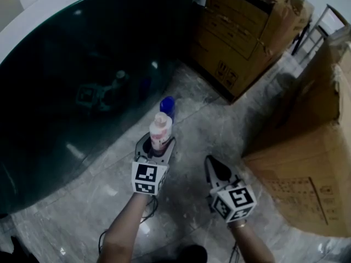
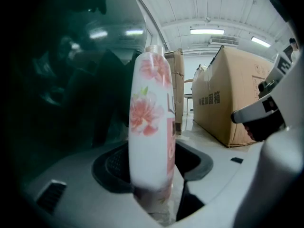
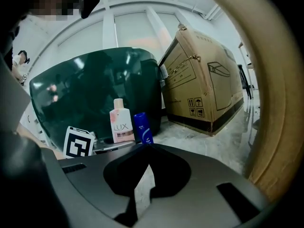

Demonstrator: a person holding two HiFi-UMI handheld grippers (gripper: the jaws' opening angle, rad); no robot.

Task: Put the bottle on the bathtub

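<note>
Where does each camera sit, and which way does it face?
Head view: on the head, steeply down at floor by the bathtub; forearms, left tool, right tool show.
Left gripper view: on left tool, along jaws shut on the Lux bottle.
Right gripper view: on right tool, along closed empty jaws toward the bathtub.
Shared: all three show that bottle.

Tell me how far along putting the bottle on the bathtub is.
Done: the left gripper is shut on the pink bottle. In hand: it sits low beside the bathtub, near a blue bottle. Left: raise it onto the white rim. The right gripper is shut, empty.
</note>
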